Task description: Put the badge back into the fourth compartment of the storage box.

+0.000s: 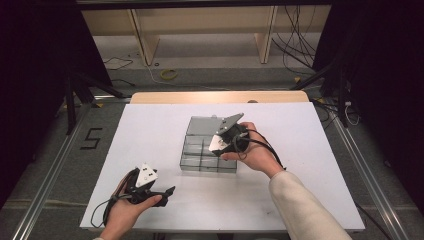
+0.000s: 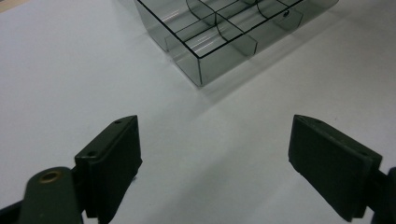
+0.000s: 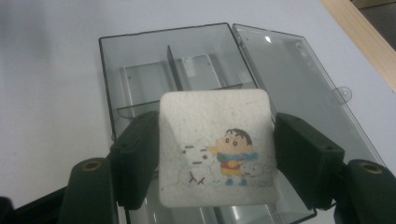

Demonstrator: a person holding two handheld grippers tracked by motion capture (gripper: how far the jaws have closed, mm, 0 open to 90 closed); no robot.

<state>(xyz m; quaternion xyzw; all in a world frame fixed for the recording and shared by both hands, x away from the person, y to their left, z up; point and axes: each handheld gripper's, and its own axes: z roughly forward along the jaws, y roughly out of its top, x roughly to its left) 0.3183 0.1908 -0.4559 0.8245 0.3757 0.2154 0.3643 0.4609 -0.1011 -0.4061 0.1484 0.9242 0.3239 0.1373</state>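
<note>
White square cartoon-printed pad (image 3: 215,148) is clamped by the right gripper (image 3: 215,154) above the clear smoke-grey compartmented plastic box (image 3: 140,65).
If released off-centre, a divider could be struck; left gripper (image 2: 215,158) is held wide open, empty.

The person's left hand (image 1: 131,204) is resting low at the near left, gripping the left gripper (image 1: 162,191), whose jaws are pointing to the right and standing wide apart with nothing between them. The right forearm, in a pale sleeve, is reaching forward from the bottom right; the right hand (image 1: 256,150) is holding the right gripper (image 1: 218,142) raised and tilted downward, its jaws clamping from both sides.
</note>
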